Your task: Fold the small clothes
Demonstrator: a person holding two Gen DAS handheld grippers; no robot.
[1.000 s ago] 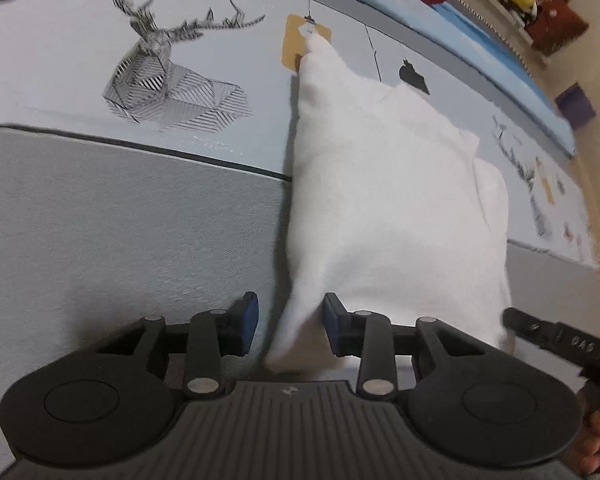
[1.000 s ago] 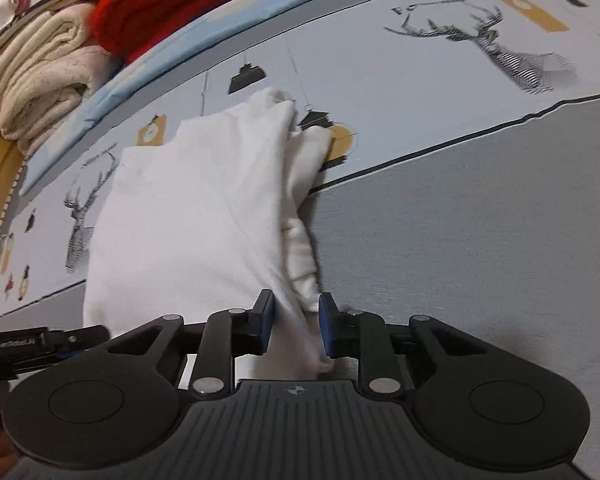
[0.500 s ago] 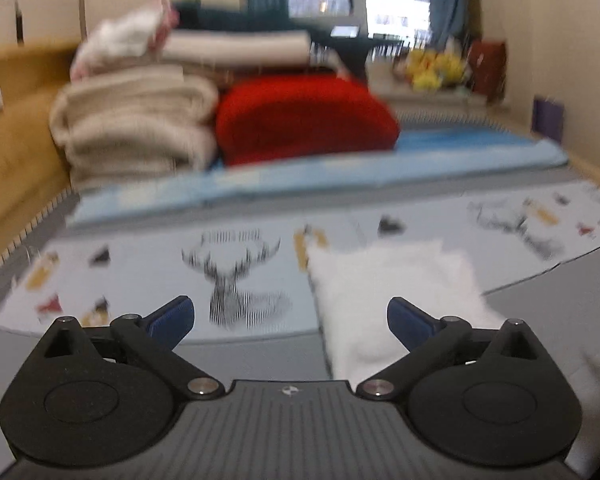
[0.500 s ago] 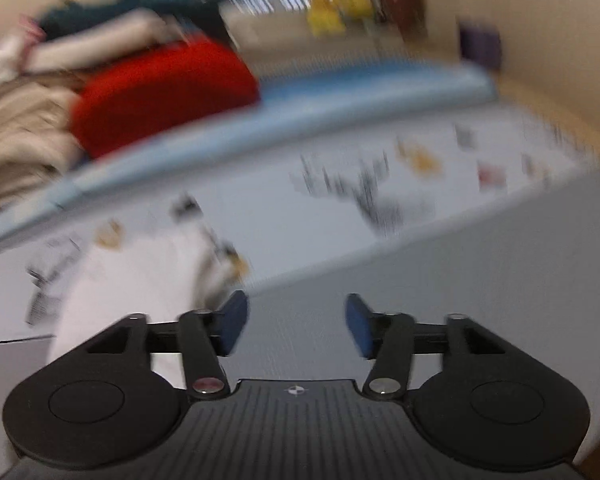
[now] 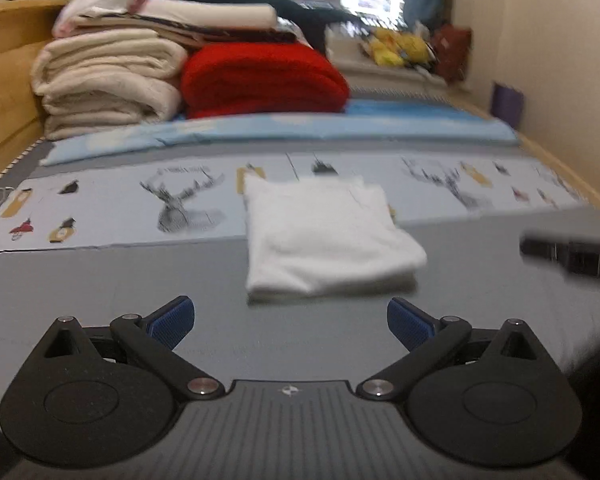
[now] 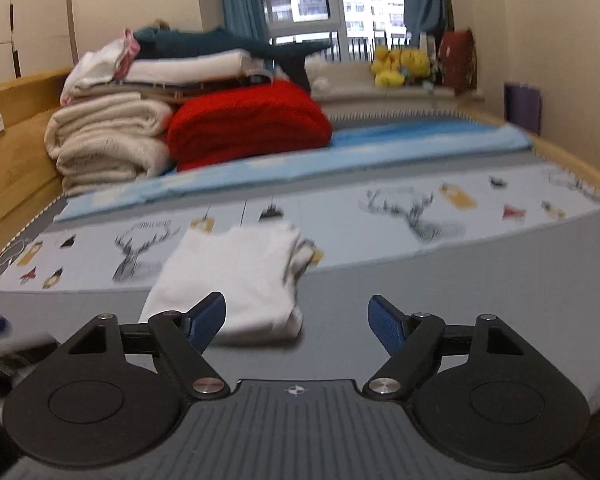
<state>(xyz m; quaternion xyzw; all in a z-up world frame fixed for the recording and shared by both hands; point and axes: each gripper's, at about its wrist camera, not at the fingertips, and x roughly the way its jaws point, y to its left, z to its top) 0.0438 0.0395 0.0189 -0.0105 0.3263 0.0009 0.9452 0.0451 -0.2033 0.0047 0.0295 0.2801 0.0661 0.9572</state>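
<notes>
The folded white garment [image 5: 324,236] looked like soft, matt knit cloth, faintly fuzzy at its edges. Under it, the bedsheet [image 5: 100,280] was smooth, matt woven fabric, grey with a printed pale band. At about eleven o'clock from the garment, the cream blankets [image 5: 108,80] had a thick, nubbly fleece surface, and the red blanket [image 5: 264,80] at twelve o'clock looked coarse and plush. The bed frame [image 6: 16,152] at nine o'clock was yellowish wood with a dull satin finish. The left gripper [image 5: 291,324] was matt black plastic with ribbed grey housing, blue textured pads [image 5: 172,320] and small shiny metal pins; the right gripper [image 6: 296,322] looked alike.
</notes>
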